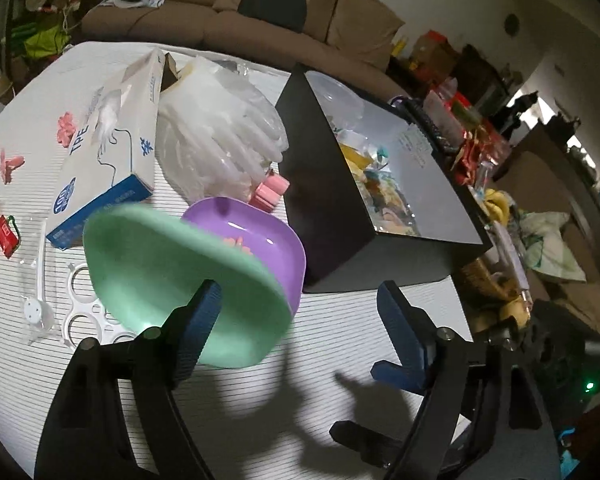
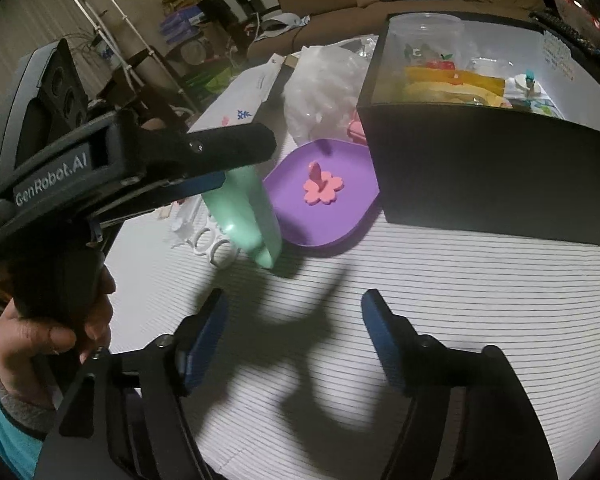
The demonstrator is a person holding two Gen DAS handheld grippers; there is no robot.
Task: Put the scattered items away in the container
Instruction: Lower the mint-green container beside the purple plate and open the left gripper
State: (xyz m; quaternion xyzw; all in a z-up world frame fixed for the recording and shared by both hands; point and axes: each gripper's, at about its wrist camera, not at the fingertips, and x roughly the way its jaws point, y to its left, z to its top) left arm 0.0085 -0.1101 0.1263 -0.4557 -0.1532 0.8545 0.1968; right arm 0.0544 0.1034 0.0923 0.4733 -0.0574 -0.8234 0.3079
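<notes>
A mint green plate (image 1: 172, 280) stands steeply tilted and blurred against the left finger of my left gripper (image 1: 298, 292), whose jaws are wide apart and not pinching it. In the right wrist view the green plate (image 2: 248, 216) shows edge-on under that gripper's black finger (image 2: 228, 148). Behind it a purple plate (image 1: 268, 240) lies flat with a pink flower piece (image 2: 323, 190) in it. The black box (image 1: 332, 184) just right of it holds several items. My right gripper (image 2: 296, 312) hangs open and empty over the striped cloth, in front of the black box (image 2: 480, 176).
A glove box (image 1: 104, 148), a bag of clear gloves (image 1: 220, 136), a pink clip (image 1: 270, 192), pink pieces (image 1: 66, 128), a white ring holder (image 1: 84, 312), a wrapped spoon (image 1: 36, 280) and a red packet (image 1: 6, 236) lie around. A hand (image 2: 52, 320) grips the left gripper's handle.
</notes>
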